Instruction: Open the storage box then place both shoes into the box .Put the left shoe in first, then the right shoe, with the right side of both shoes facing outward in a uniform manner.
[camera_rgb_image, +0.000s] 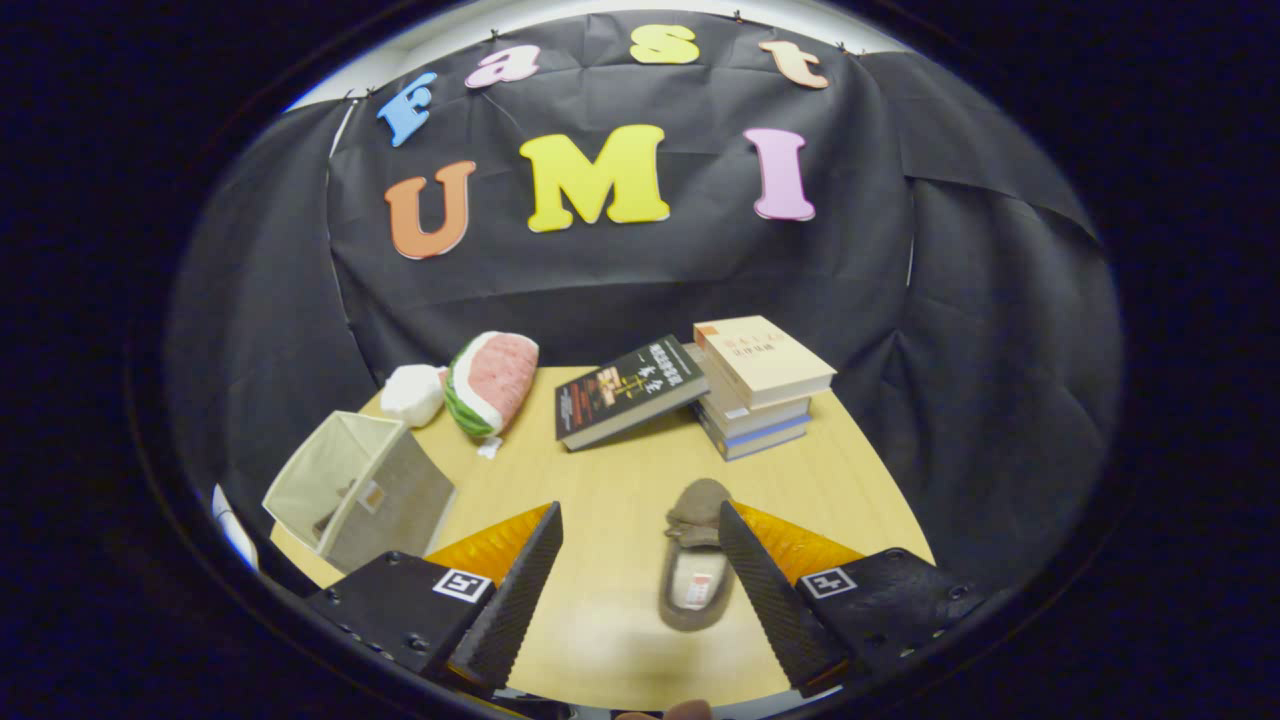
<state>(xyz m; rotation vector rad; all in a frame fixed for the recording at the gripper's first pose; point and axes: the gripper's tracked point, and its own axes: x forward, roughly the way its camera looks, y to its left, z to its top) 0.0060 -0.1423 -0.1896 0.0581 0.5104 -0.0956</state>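
Gripper (640, 560) jaws spread wide, gripping nothing; ribbed finger pads (520, 590) face inward. Shoe (695, 560): soft brown slipper with pale lining, flat on the wooden table (620, 480), between the fingers and close against the right one. Storage box (355, 490): beige fabric cube, tipped with its open mouth facing left, beyond the left finger; something dark lies inside, too unclear to identify. Far side: plush watermelon slice (492, 383), white plush (413, 393), stacked books (760, 385) with a dark book (628, 390) leaning on them.
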